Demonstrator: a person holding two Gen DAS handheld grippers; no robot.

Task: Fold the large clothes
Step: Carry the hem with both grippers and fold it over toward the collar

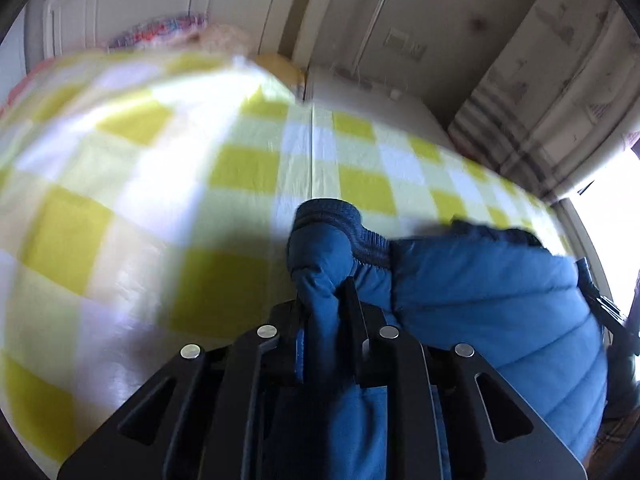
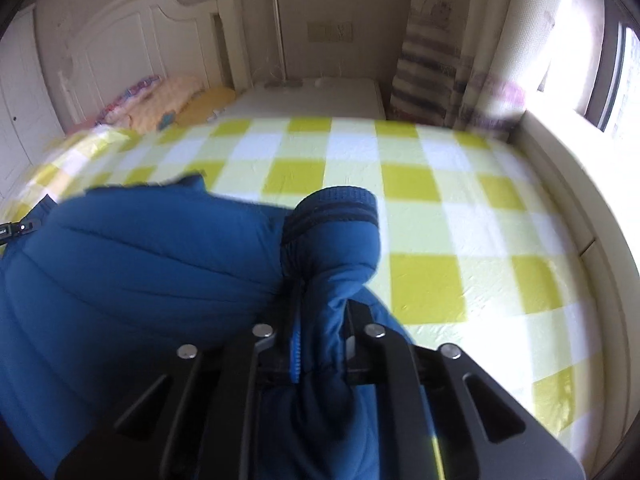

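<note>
The left gripper is pinched on a bunched fold of the blue quilted puffer jacket, its ribbed cuff poking up past the fingertips. The jacket hangs between both grippers above the yellow-and-white checked bedsheet, towards the sheet's near edge. The right gripper is likewise clamped on a bunched fold with a ribbed cuff above it, the quilted body spreading to its left
</note>
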